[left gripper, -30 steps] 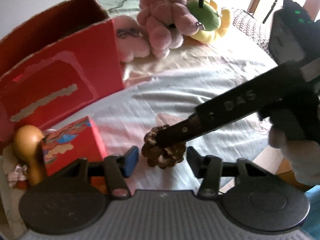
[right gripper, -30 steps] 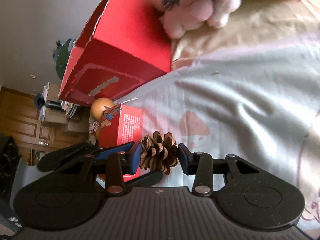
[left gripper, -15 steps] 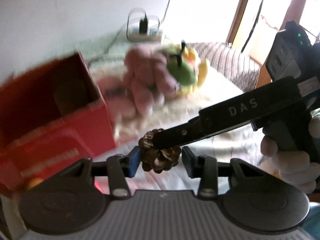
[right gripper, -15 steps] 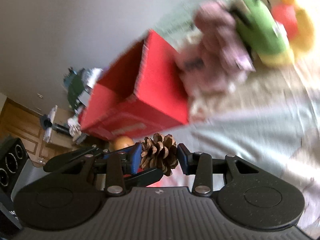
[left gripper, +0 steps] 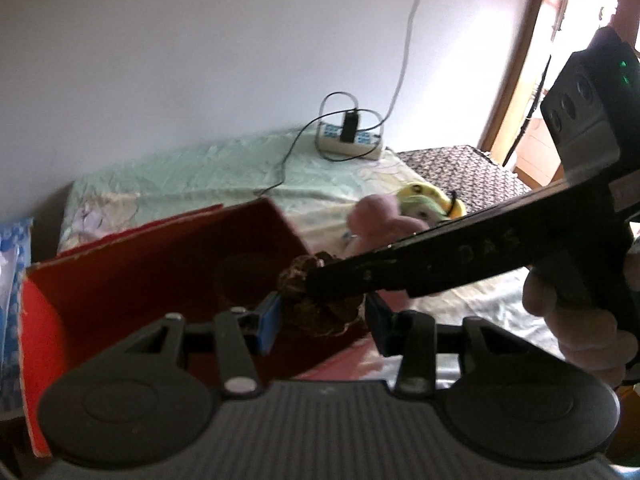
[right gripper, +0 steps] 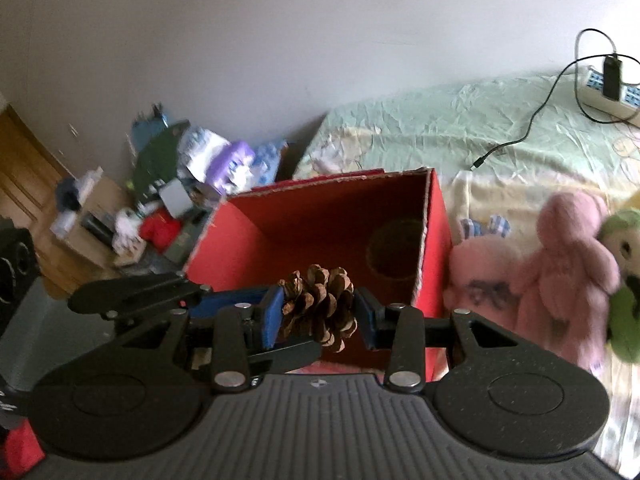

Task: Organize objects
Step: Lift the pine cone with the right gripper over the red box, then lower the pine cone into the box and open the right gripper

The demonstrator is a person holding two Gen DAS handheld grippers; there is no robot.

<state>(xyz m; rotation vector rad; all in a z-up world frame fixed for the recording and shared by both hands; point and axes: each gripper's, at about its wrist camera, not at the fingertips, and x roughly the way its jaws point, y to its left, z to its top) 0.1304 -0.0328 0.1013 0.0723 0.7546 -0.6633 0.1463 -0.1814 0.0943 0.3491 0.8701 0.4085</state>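
Brown pine cone (right gripper: 318, 306) pinched in both claws above red box (right gripper: 320, 220).

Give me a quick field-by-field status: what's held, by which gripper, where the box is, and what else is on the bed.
held object: pine cone
right gripper: shut on pine cone
left gripper: pads either side of the same cone, grip cannot be told
red box: open top, just beyond the cone, nothing seen inside
pink plush toys: on the bed, right of the box
green plush toy: beside the pink ones
power strip: far end of the bed, by the wall
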